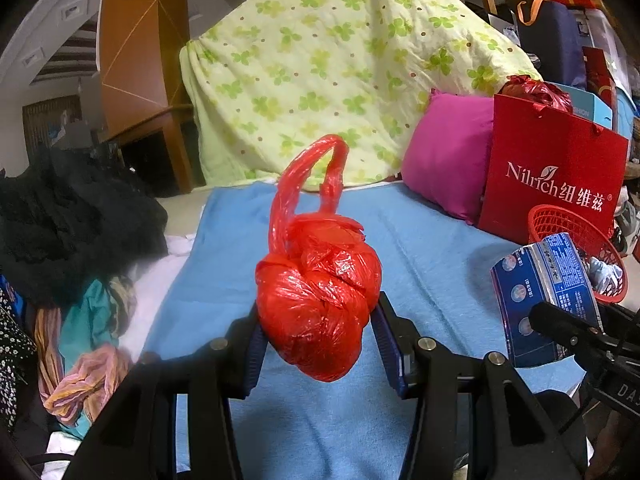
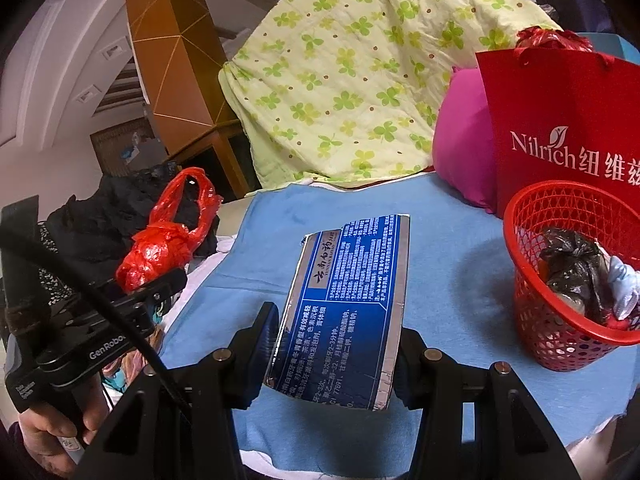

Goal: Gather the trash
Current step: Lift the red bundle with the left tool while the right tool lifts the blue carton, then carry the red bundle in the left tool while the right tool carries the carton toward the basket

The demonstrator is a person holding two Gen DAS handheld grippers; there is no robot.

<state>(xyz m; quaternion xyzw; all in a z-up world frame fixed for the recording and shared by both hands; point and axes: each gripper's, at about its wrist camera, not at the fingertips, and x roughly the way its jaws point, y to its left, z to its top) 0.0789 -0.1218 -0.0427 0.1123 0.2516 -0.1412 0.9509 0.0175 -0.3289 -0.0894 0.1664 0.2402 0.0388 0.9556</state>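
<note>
My left gripper (image 1: 320, 344) is shut on a knotted red plastic bag (image 1: 320, 300) and holds it above the blue cloth (image 1: 420, 248); the bag also shows in the right wrist view (image 2: 156, 252). My right gripper (image 2: 336, 352) is shut on a flattened blue and silver box (image 2: 348, 308), which also shows in the left wrist view (image 1: 548, 296). A red mesh basket (image 2: 536, 320) holding a black bag (image 2: 576, 272) and other scraps stands on the cloth to the right; its rim shows in the left wrist view (image 1: 560, 216).
A red Nilrich paper bag (image 1: 552, 176) and a pink cushion (image 1: 448, 152) stand behind the basket. A green clover quilt (image 1: 340, 60) is heaped at the back. Dark clothes (image 1: 68, 216) and coloured fabrics (image 1: 92, 352) lie to the left.
</note>
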